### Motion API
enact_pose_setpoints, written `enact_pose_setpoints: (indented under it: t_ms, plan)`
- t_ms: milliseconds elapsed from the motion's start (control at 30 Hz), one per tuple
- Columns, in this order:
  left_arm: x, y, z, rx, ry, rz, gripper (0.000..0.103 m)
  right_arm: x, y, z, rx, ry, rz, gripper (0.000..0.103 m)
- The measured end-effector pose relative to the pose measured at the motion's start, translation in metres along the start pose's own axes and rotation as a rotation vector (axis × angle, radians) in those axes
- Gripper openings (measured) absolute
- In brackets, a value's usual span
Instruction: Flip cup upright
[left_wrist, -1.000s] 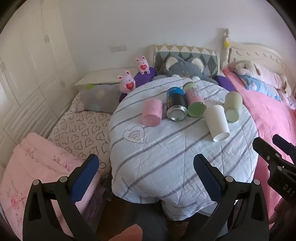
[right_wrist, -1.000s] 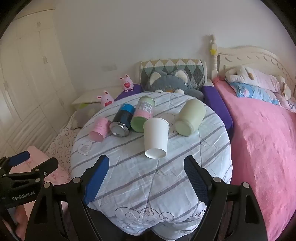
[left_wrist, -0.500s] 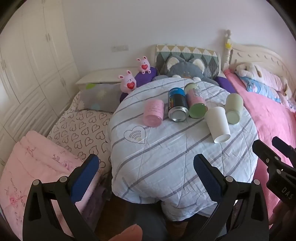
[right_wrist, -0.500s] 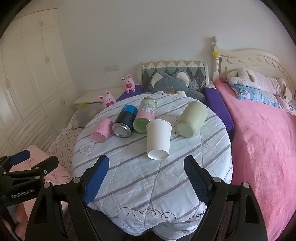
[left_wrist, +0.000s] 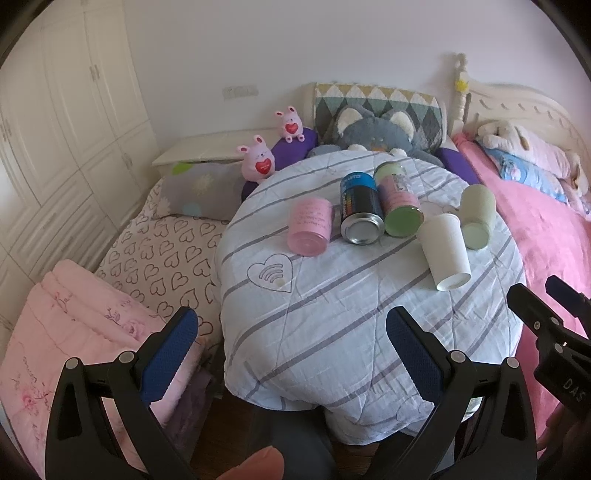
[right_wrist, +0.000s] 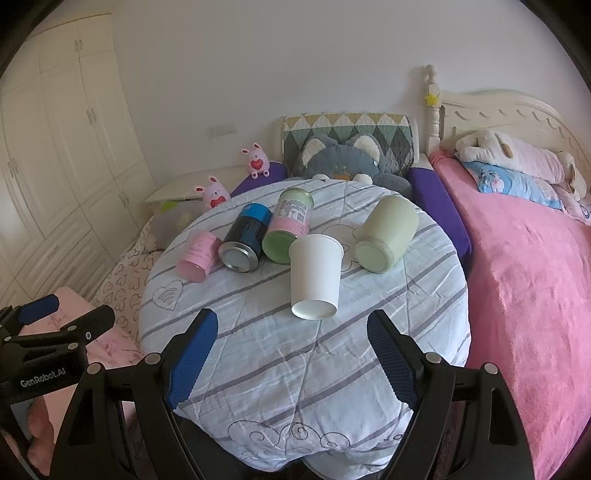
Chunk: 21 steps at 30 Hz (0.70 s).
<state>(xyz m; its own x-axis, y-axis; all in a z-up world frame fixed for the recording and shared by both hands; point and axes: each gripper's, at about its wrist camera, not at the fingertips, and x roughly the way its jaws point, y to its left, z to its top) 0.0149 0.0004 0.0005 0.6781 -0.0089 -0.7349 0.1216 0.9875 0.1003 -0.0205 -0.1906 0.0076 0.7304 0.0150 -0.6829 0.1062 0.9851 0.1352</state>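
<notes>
A white paper cup (right_wrist: 315, 276) lies on its side on the round table with a striped quilt (right_wrist: 295, 369), its base toward me; it also shows in the left wrist view (left_wrist: 445, 252). My right gripper (right_wrist: 291, 354) is open and empty, just in front of the cup, apart from it. My left gripper (left_wrist: 291, 354) is open and empty at the table's near left edge. The right gripper (left_wrist: 546, 317) shows at the right of the left wrist view.
Lying on the table behind the cup: a pink cup (right_wrist: 195, 256), a black and blue can (right_wrist: 244, 238), a pink and green can (right_wrist: 290, 226), a pale green jar (right_wrist: 386, 234). Plush toys, pillows and a pink bed (right_wrist: 528, 295) surround the table.
Both views have risen and drawn back slightly, so the cups sit a little lower and farther in the frames. Nothing on the table moved.
</notes>
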Motion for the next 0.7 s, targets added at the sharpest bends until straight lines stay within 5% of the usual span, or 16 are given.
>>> enact_pose_setpoints:
  t_ms: [300,700]
  plan:
    - [0.030,-0.004,0.020,0.009,0.038,-0.022,0.103,0.019,-0.006,0.008,0.005,0.020,-0.003,0.084]
    - [0.141,-0.006,0.062,0.029,0.170,-0.053,0.103,0.071,-0.024,0.025,0.028,0.092,-0.050,0.084]
